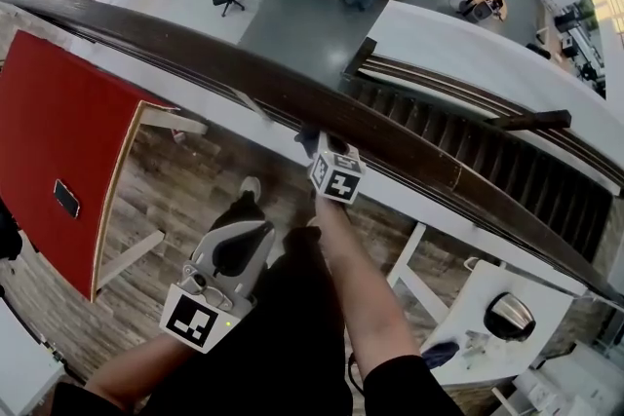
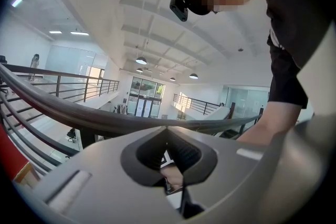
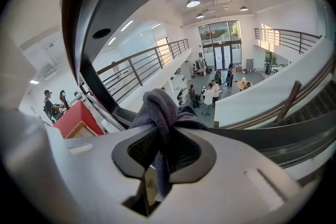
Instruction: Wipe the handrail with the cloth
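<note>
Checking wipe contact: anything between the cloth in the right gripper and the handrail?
Nothing visible does. The right gripper is shut on the cloth, which bunches out ahead of it right at the handrail; actual contact isn't clear.

Head view steeply down; 3 views share handrail (image 1: 195, 49).

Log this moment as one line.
right gripper: jaws shut on cloth, at handrail near edge | left gripper: jaws shut, empty, clear of handrail
</note>
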Motion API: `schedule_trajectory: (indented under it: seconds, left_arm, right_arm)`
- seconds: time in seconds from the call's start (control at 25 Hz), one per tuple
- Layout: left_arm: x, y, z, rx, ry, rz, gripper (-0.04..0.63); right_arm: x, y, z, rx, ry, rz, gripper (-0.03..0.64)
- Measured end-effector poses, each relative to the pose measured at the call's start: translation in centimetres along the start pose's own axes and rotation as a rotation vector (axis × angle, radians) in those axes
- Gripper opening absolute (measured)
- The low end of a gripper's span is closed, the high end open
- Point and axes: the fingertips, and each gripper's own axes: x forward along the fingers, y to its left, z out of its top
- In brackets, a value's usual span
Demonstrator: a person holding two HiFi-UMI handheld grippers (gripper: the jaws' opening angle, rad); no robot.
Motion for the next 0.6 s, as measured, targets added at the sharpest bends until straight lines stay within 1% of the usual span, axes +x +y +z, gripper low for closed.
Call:
schedule_trajectory:
  seconds: [0.32,0.6]
  left_arm:
    - [0.5,-1.4,-0.7,-0.003,0.011,-0.021,-0.002]
    - [0.8,-2.6,-0.7,0.012,0.005,-0.011,-0.002]
  right_arm:
    - [-0.8,-1.5,-0.2,0.023,-0.013,-0.011,0.055]
    - [-1.8,-3.4,-0.3,0.031,-0.014,-0.018,0.055]
